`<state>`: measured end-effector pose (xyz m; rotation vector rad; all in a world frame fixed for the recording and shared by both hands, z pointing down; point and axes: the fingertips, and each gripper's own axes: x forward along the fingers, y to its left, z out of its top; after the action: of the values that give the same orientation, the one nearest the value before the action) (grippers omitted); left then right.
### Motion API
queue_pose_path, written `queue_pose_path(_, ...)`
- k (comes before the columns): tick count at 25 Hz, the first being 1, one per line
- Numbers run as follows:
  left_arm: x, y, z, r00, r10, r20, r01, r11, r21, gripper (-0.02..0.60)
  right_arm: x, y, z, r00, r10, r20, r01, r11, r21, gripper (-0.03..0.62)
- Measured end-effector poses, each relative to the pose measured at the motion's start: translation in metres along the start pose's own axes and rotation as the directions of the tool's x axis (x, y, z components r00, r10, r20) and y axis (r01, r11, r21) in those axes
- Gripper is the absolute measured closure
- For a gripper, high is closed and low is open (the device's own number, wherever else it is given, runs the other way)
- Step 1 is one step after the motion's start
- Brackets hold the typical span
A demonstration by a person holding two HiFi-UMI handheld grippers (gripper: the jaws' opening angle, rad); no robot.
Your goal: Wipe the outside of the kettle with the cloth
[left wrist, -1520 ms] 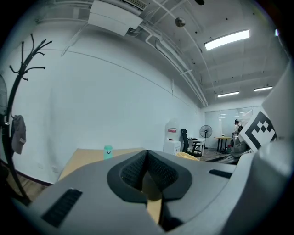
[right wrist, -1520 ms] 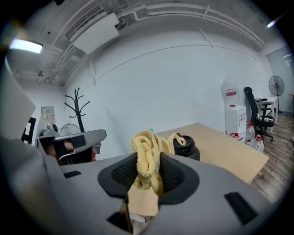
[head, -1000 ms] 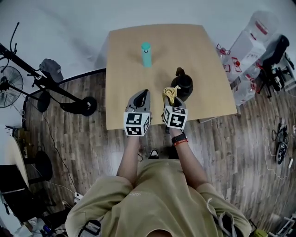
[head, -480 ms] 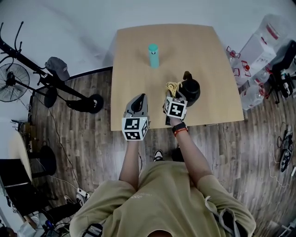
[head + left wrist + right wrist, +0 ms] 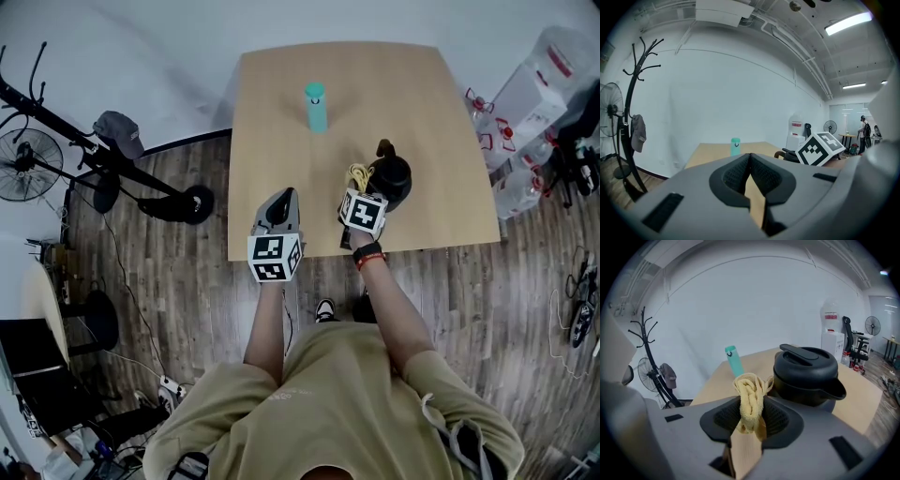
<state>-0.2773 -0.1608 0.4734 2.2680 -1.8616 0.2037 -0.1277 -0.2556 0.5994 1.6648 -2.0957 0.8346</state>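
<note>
Apparently no wiping is done yet: the yellow cloth (image 5: 751,397) is pinched in the right gripper (image 5: 750,427) jaws, just beside the black kettle (image 5: 808,376) on the bench (image 5: 281,131). The left gripper (image 5: 750,180) jaws are closed on nothing.

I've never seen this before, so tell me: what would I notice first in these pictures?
Probably the yellow cloth, bunched up and pinched in the right gripper, right beside the black kettle on the wooden table. Next, the tall teal bottle standing alone farther back, and the left gripper, shut on nothing, near the table's front edge.
</note>
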Motion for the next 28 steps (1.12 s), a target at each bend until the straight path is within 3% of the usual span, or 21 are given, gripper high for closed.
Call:
queue_pose_path(11, 0.016, -0.027, -0.001, 0.999, -0.042, -0.008, 0.042, 0.999, 0.009, 0.558, -0.016, -0.019, -0.008, 1.0, 0.026, 0.001, -0.026, 0.998, 0.052, 0.456)
queue_pose_path(28, 0.035, -0.099, -0.013, 0.989, -0.142, -0.05, 0.144, 0.988, 0.051, 0.558, -0.049, -0.045, -0.02, 0.985, 0.171, -0.005, -0.171, 0.985, -0.008, 0.456)
